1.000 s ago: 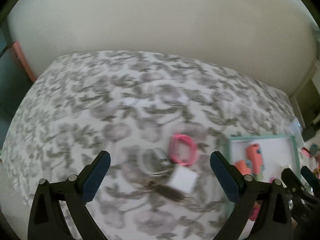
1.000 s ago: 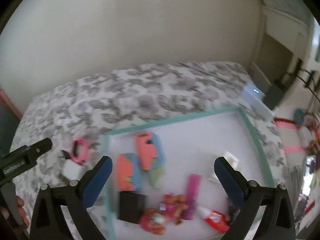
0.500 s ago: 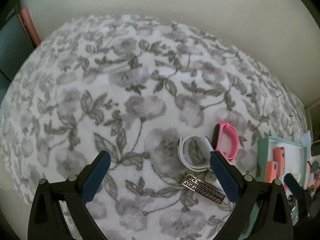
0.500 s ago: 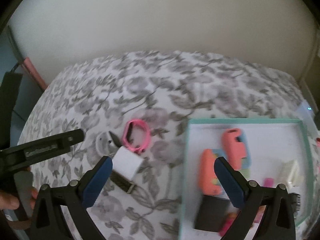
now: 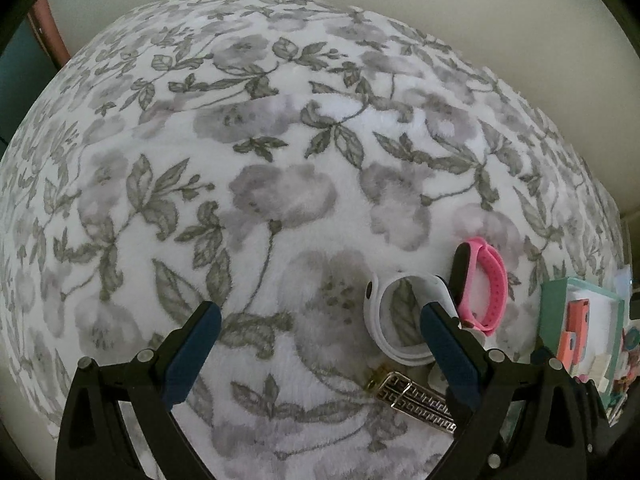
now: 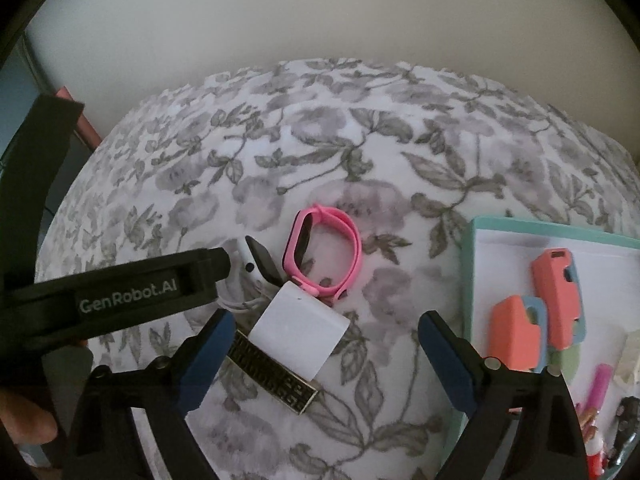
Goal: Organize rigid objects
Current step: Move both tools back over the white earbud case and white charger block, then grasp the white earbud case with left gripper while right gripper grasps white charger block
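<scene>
Surface: we worked over a bed whose floral blanket [image 6: 360, 152] carried the loose things.
Landmark: we took the white block [image 6: 301, 334], a flat white box on the blanket, as our reference.
Pink band: a pink wristband [image 6: 324, 252] stood on edge just beyond the white block, touching its far corner.
White band: a white wristband [image 5: 402, 320] lay coiled beside the pink one, to the far left of the white block in the right wrist view.
Buckle: a dark patterned metal plate [image 6: 276, 380] lay partly under the near edge of the white block.
Tray: a teal-rimmed tray [image 6: 468, 280] sat well to the right of the white block, holding two coral cases [image 6: 554, 292] and other small items too blurred for us to name.
Right claw: we saw our right claw [image 6: 324, 352] spread wide and closing, its pads either side of the white block and not touching it.
Left claw: our left claw [image 5: 316, 348] was released, nothing between its pads; its right finger overlapped the white wristband in its own view, left of the white block.
</scene>
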`<move>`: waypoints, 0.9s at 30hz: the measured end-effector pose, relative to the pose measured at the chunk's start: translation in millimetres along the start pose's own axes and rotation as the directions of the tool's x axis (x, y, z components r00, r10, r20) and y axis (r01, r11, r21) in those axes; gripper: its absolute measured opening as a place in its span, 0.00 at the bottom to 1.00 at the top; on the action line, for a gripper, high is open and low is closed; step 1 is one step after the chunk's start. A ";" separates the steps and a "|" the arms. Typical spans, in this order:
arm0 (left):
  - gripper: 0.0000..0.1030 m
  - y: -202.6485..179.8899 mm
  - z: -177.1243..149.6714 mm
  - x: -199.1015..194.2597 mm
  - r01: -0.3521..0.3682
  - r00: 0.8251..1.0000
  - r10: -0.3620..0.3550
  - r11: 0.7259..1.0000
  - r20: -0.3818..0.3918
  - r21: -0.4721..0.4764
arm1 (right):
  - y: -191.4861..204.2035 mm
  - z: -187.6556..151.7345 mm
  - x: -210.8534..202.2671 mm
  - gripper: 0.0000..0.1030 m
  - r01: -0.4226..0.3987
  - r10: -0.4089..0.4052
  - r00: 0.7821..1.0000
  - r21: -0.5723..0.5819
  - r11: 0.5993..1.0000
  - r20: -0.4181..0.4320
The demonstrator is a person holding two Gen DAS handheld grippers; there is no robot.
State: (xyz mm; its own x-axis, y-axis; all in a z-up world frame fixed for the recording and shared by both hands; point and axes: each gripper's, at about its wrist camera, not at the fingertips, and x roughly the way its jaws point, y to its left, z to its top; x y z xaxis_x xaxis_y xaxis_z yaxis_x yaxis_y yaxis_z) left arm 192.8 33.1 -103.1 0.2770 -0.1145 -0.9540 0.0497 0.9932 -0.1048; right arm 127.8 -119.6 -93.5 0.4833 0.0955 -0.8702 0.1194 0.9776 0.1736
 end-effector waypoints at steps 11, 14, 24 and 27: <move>0.95 -14.6 1.5 21.8 -0.021 0.999 0.022 0.999 -0.036 0.035 | 0.2 3.7 14.7 0.84 -0.016 0.016 0.999 0.022 1.000 -0.028; 0.75 -17.3 -1.2 26.5 -0.034 0.999 0.036 0.998 -0.041 0.048 | 0.6 3.6 17.2 0.78 -0.035 0.036 0.999 0.029 0.999 -0.035; 0.14 -39.8 -1.0 20.3 0.056 0.998 -0.053 0.993 -0.025 0.102 | 8.0 4.0 16.3 0.59 -0.078 0.078 0.996 0.005 0.997 -0.040; 0.12 -46.5 -0.9 20.8 0.051 0.999 -0.049 0.991 -0.022 0.120 | 5.3 3.9 15.3 0.59 -0.078 0.078 0.996 0.010 0.997 -0.043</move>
State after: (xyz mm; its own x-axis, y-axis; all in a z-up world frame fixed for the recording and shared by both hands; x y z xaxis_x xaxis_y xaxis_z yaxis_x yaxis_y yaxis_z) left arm 195.4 -15.4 -118.3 0.2529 -0.1625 -0.9537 0.1785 0.9767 -0.1191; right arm 139.2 -113.7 -104.1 0.4531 0.1799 -0.8731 0.0898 0.9652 0.2455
